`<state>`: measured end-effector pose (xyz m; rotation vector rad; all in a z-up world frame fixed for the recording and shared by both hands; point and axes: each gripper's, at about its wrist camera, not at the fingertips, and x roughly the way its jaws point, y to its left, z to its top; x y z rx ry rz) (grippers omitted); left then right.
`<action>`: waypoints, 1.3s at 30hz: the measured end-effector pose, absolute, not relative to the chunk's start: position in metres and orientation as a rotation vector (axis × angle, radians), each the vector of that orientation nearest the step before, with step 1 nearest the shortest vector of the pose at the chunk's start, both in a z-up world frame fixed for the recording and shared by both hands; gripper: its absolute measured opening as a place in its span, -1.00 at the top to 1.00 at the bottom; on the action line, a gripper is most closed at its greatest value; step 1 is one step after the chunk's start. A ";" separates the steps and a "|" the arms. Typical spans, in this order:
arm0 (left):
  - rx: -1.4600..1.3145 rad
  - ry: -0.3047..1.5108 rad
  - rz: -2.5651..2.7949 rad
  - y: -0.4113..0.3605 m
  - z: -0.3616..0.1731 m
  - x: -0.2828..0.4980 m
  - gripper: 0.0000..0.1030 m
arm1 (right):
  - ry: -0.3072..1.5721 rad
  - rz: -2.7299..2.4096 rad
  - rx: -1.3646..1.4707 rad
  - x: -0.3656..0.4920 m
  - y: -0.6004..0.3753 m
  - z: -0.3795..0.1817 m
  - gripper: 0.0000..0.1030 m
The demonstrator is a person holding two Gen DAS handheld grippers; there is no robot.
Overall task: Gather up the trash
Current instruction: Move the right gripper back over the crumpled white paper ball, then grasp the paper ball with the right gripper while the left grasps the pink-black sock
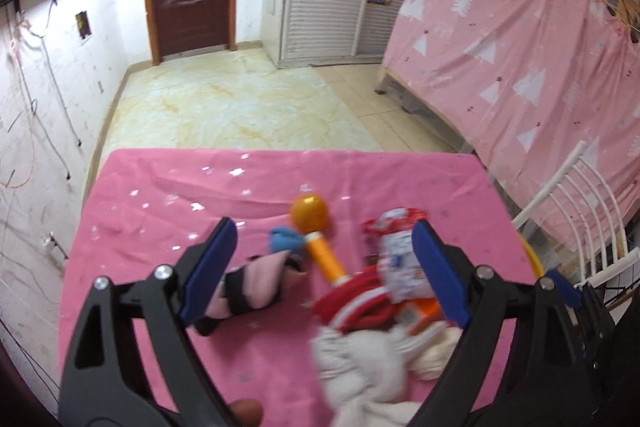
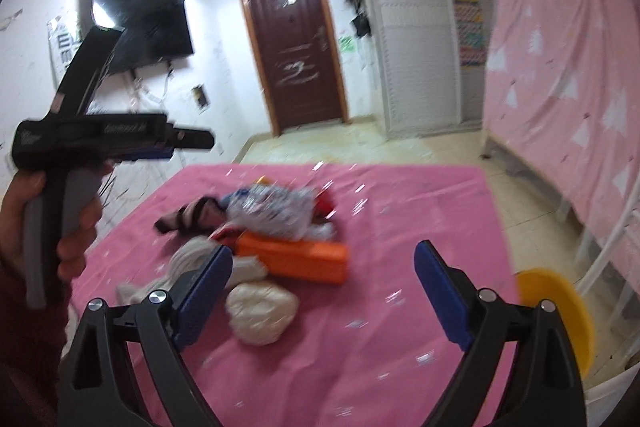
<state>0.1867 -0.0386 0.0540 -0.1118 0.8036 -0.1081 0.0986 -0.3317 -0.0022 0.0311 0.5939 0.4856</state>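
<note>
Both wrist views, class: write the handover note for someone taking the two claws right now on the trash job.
Left claw: open, empty, above the pile.
Right claw: open, empty, over the near part of the pink tablecloth.
Pile on the cloth: shiny snack wrapper, orange box, crumpled white wad, striped sock, white cloth, orange bottle and a round orange cap.
Yellow rim at the table's right edge; cannot tell whether it is a bin.
Done: nothing picked up as far as these views show.
Left: pick out the wrapper and wad, probably first.
</note>
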 end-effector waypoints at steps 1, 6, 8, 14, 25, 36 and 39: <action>-0.114 0.812 -0.102 -0.031 0.050 0.188 -0.66 | 0.609 0.495 0.023 0.097 -0.328 -0.007 -0.66; -0.136 0.853 -0.083 -0.002 0.023 0.187 -0.74 | 0.692 0.532 -0.018 0.094 -0.303 -0.030 -0.66; -0.148 0.862 -0.092 0.006 0.014 0.186 -0.74 | 0.714 0.546 -0.019 0.094 -0.298 -0.035 -0.66; -0.138 0.867 -0.177 0.008 -0.001 0.186 -0.74 | 0.757 0.552 -0.054 0.095 -0.285 -0.043 -0.66; -0.007 0.882 -0.224 0.001 -0.025 0.192 -0.74 | 0.788 0.524 -0.101 0.105 -0.266 -0.050 -0.66; 0.010 0.896 -0.182 0.004 -0.038 0.187 -0.19 | 0.812 0.490 -0.143 0.111 -0.260 -0.056 0.08; 0.013 0.877 -0.166 0.003 -0.035 0.179 -0.05 | 0.796 0.474 -0.153 0.110 -0.258 -0.055 0.09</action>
